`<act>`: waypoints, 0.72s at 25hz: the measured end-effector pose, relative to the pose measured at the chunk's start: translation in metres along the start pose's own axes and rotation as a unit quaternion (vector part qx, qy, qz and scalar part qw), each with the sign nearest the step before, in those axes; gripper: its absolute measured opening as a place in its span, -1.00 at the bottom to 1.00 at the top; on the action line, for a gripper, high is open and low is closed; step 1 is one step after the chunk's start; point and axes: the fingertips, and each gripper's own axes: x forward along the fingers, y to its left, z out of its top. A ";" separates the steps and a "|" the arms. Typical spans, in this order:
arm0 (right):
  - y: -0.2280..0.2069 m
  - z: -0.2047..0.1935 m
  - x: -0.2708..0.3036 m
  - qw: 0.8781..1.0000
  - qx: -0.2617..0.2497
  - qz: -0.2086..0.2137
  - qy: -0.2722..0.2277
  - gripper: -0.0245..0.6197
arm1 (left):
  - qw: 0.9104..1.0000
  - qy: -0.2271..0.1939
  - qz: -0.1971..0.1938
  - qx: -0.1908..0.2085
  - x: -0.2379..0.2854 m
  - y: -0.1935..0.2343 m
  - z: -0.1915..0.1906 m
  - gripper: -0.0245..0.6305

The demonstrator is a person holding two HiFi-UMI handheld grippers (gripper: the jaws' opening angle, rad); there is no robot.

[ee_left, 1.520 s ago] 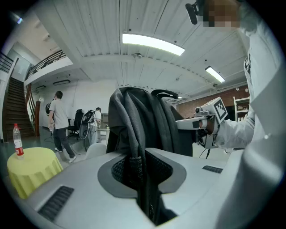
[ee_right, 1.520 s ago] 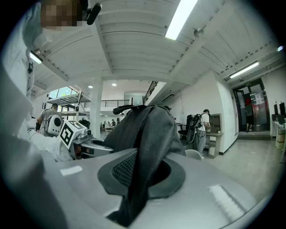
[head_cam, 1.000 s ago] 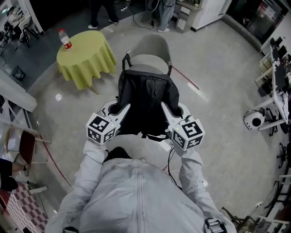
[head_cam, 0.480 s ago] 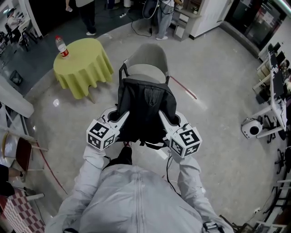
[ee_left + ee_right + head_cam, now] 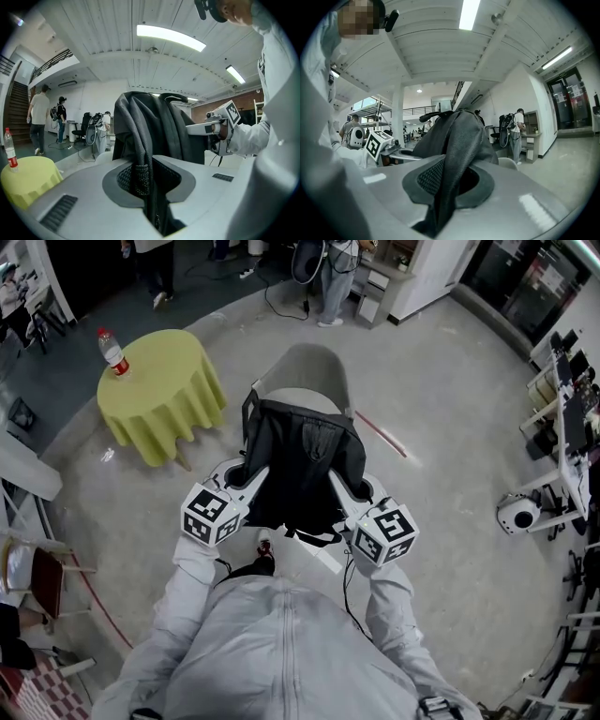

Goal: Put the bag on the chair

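Note:
A black backpack (image 5: 302,463) hangs in the air between my two grippers, just in front of a grey chair (image 5: 314,371). My left gripper (image 5: 246,474) is shut on the bag's left side; its fabric (image 5: 143,136) runs down between the jaws. My right gripper (image 5: 343,480) is shut on the right shoulder strap (image 5: 457,150), which passes through its jaws. The bag's bottom hides most of the chair's seat in the head view. The chair's pale back edge (image 5: 508,163) shows beyond the bag in the right gripper view.
A round table with a yellow-green cloth (image 5: 159,390) and a bottle (image 5: 111,351) stands to the chair's left. A red-and-white bar (image 5: 380,433) lies on the floor to the right. People (image 5: 336,277) stand behind the chair. A white device (image 5: 517,516) sits far right.
I have walked forward with the bag held in both grippers; chair and bag now sit a little closer together, and the table has shifted left in the head view.

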 end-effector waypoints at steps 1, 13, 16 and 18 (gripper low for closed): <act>-0.006 0.003 0.011 1.000 0.002 -0.001 0.000 -0.79 | 1.000 0.000 -0.002 -0.001 0.006 0.011 0.003 -0.76; -0.081 0.014 0.133 0.999 0.018 -0.026 0.019 -0.79 | 1.000 0.011 -0.020 -0.006 0.078 0.130 0.018 -0.76; -0.092 0.015 0.155 0.999 0.017 -0.028 0.023 -0.79 | 1.000 0.012 -0.020 -0.008 0.089 0.151 0.019 -0.76; -0.099 0.013 0.167 0.999 0.020 -0.029 0.025 -0.79 | 1.000 0.013 -0.020 -0.011 0.096 0.163 0.018 -0.76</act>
